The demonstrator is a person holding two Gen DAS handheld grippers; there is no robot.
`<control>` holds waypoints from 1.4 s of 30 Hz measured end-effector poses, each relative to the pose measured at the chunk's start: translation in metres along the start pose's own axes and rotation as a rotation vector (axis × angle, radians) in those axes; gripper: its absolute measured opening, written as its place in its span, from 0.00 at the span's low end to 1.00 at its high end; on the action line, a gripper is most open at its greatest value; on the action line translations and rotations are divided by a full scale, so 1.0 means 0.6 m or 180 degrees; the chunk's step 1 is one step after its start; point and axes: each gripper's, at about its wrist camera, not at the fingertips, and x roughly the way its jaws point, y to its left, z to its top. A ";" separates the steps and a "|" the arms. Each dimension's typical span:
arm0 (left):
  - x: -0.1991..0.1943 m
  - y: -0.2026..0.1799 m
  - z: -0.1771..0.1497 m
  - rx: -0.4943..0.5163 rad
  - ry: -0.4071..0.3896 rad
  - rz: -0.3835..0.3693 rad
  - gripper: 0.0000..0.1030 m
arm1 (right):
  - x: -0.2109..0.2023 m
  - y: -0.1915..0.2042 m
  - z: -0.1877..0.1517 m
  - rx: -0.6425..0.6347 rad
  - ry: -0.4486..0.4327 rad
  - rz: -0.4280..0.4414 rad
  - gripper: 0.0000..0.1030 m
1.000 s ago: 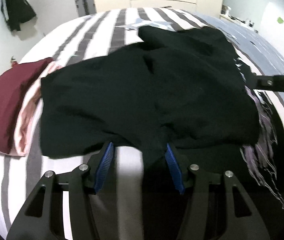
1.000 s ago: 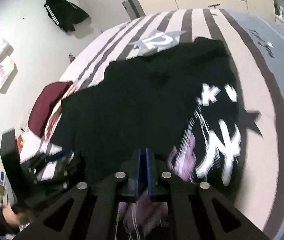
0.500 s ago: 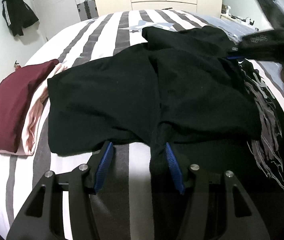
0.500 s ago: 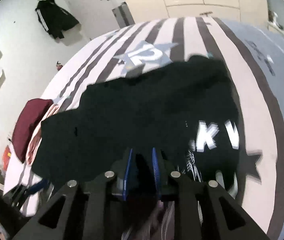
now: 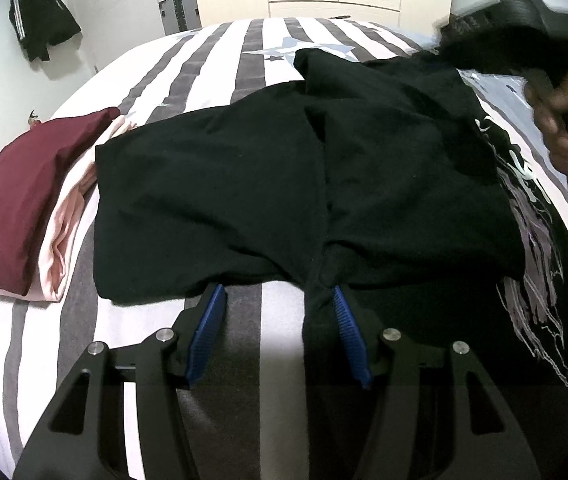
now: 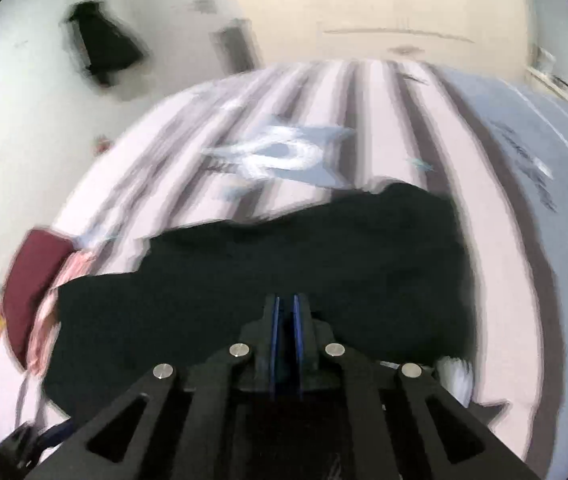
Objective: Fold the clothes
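Black garment: lying mid-bed, half-folded; left claw gaping wide at its near hem, ready to grip; right claw nearly closed, apparently gripping nothing.

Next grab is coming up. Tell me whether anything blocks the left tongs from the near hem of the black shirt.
Nothing visible does. The left tongs stand open at the near hem of the black shirt, only bare striped bedspread between the pads. The folded maroon and pink pile lies well off to the left.
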 end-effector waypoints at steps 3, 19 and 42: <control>0.000 0.002 -0.001 -0.0011 0.0005 -0.0018 0.52 | 0.028 0.058 0.010 -0.0179 0.0145 0.0397 0.10; -0.024 0.031 -0.033 -0.0206 0.0009 -0.0151 0.52 | 0.165 0.055 0.085 0.0152 0.0151 -0.0028 0.10; -0.252 0.039 -0.176 -0.0125 0.0108 -0.0613 0.54 | -0.285 0.053 -0.439 0.0489 0.0344 -0.0466 0.30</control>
